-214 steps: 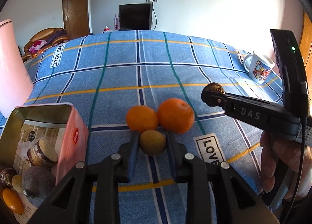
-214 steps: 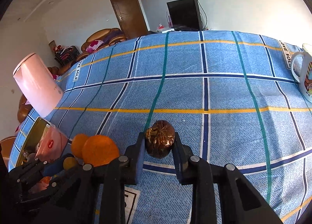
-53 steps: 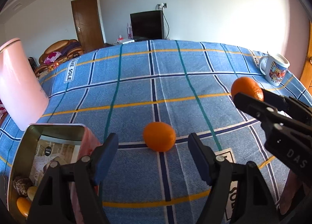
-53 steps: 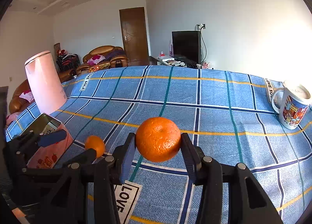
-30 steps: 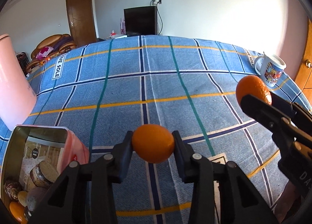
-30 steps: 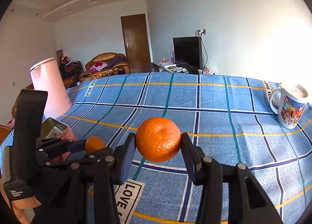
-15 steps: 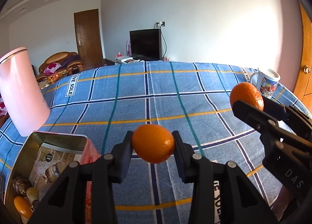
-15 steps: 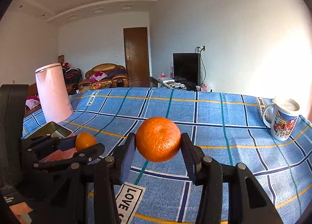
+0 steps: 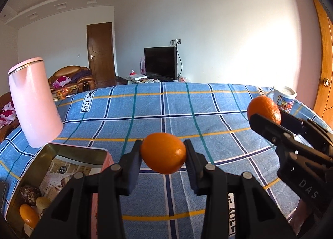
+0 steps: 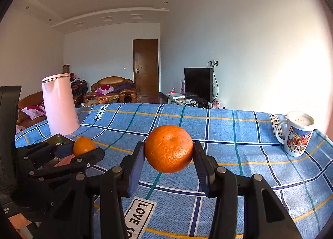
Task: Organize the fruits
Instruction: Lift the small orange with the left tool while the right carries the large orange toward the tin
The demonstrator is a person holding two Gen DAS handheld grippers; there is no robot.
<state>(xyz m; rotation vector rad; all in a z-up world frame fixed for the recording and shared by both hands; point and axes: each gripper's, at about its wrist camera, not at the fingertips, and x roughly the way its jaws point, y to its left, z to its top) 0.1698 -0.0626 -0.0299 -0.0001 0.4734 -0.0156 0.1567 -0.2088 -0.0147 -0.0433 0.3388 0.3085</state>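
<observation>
Two oranges held above the checked blue desk [image 9: 166, 103]

Left hand-held gripper [image 9: 164, 155] clamps a small orange [image 9: 163, 152] beside the open tin [image 9: 52, 151]; right hand-held gripper [image 10: 169, 151] clamps a larger orange [image 10: 169, 148].

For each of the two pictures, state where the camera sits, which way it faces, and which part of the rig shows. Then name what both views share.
Left wrist: on the left hand-held gripper, facing along its fingers over the table; smaller orange clamped, open tin lower left.
Right wrist: on the right hand-held gripper, facing likewise; larger orange clamped.
Shared: pink kettle, mug, each other's gripper.
</observation>
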